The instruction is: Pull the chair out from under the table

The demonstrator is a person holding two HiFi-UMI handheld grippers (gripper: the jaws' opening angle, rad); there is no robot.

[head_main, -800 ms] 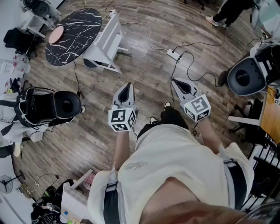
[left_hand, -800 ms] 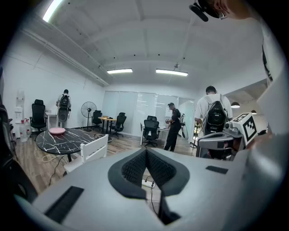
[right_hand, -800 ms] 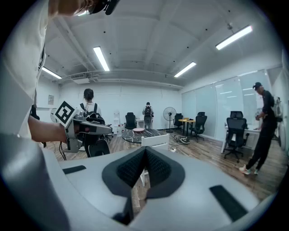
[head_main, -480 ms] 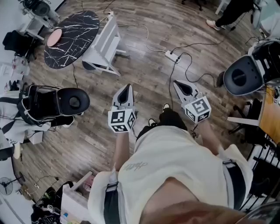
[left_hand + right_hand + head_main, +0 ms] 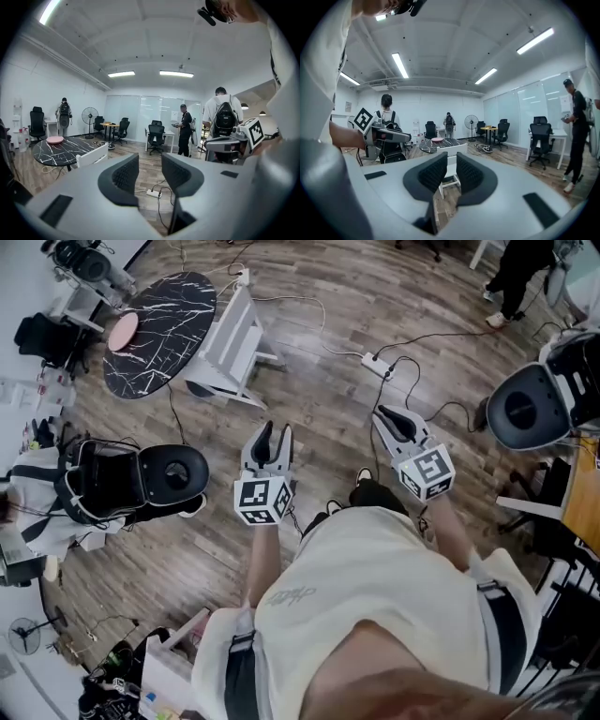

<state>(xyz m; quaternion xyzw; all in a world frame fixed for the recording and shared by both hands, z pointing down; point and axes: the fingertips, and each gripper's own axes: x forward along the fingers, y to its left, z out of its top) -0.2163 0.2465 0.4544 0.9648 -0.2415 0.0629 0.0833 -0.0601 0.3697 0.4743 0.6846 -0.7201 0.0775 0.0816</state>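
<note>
A white chair point(image 5: 230, 338) stands against the round black marble table point(image 5: 159, 329) at the far left of the wooden floor, well ahead of both grippers. A pink plate point(image 5: 123, 332) lies on the table. My left gripper point(image 5: 275, 434) is held level in the air, jaws open and empty; the chair point(image 5: 91, 154) and table point(image 5: 65, 145) lie to its left. My right gripper point(image 5: 389, 416) points toward the chair point(image 5: 450, 149), its jaws a narrow gap apart with nothing between them. In their own views, the left gripper point(image 5: 150, 166) and right gripper point(image 5: 452, 164) are far from the chair.
A power strip point(image 5: 380, 364) with cables trails over the floor between me and the chair. A person with a backpack point(image 5: 141, 474) stands close on the left, another point(image 5: 525, 409) on the right. Office chairs and desks point(image 5: 154, 133) fill the far end.
The left gripper's jaws have spread apart. The person with the backpack on the left has moved closer to me. Both grippers stay at about the same place.
</note>
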